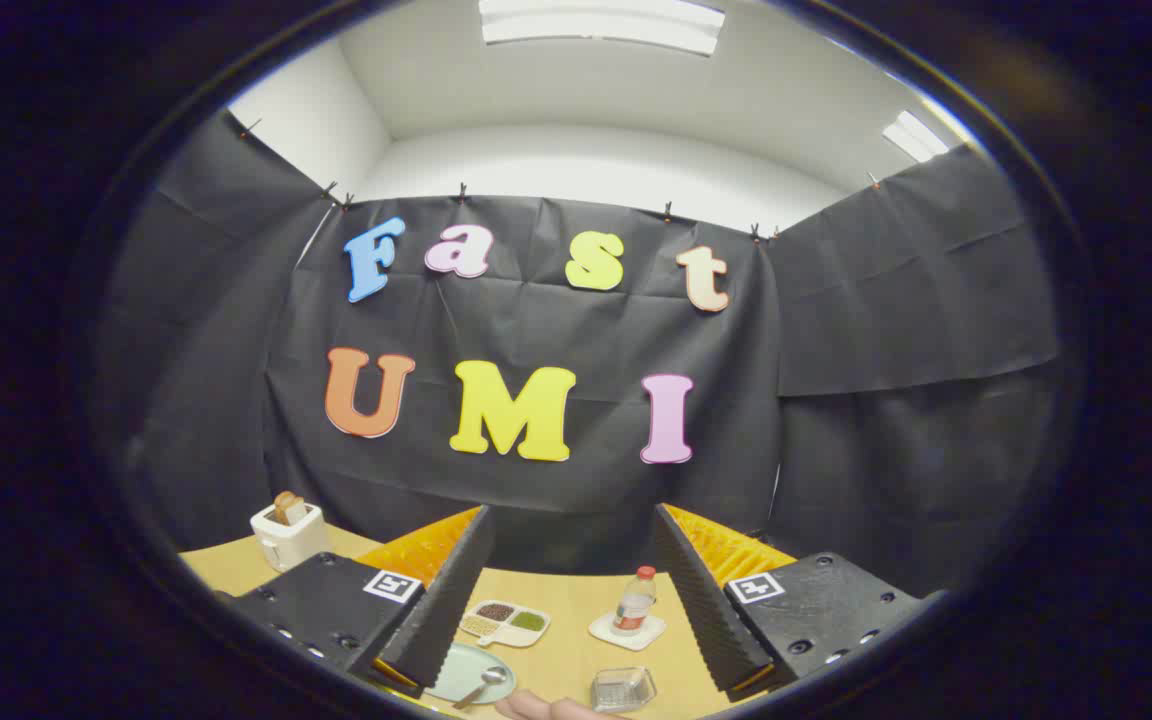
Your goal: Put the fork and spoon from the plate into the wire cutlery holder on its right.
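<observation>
My gripper (pixel 572 590) hangs open above the wooden table (pixel 576 600), with nothing between its fingers. Far below, by the left finger, lies a pale green plate (pixel 458 668) with a spoon (pixel 482 686) resting on its right part. I cannot make out a fork. To the plate's right stands a small wire cutlery holder (pixel 623 688), seen from above. A person's fingers (pixel 548 708) show on the table between the plate and the holder.
A white divided dish (pixel 504 621) with brown and green fillings sits beyond the plate. A bottle with a red cap (pixel 634 602) stands on a white square coaster (pixel 627 632). A white toaster (pixel 288 535) with bread is at the far left by the booth wall.
</observation>
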`<state>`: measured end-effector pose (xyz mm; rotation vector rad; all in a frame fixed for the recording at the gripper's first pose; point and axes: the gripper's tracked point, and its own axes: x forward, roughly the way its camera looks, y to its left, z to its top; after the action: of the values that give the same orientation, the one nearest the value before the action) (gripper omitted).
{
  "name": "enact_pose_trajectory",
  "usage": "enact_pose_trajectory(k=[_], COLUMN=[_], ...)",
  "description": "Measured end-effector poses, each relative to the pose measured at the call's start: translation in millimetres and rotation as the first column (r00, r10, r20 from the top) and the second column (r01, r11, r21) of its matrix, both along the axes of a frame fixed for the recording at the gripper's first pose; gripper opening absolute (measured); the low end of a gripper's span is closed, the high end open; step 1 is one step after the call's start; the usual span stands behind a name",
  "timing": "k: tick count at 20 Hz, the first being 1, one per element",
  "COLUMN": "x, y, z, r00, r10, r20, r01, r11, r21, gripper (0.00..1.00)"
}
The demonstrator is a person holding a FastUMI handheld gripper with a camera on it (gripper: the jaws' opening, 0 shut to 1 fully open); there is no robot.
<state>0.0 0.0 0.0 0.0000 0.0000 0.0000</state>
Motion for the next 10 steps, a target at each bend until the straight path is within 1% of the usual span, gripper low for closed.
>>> enact_pose_trajectory(k=[2, 4, 7, 10], x=[-1.9, -4.0, -2.7, 1.8], y=[23.6, 45.2, 49.3, 40.8], z=[-2.1, -5.7, -12.8, -21.8], r00=[1.000, 0.999, 0.997, 0.994], r10=[-0.011, 0.014, 0.021, 0.014], r20=[-0.030, -0.052, -0.076, -0.107], r01=[0.011, -0.013, -0.021, -0.015], r11=[1.000, 1.000, 1.000, 1.000], r21=[0.007, 0.015, 0.003, -0.004], gripper=[0.95, 0.95, 0.95, 0.95])
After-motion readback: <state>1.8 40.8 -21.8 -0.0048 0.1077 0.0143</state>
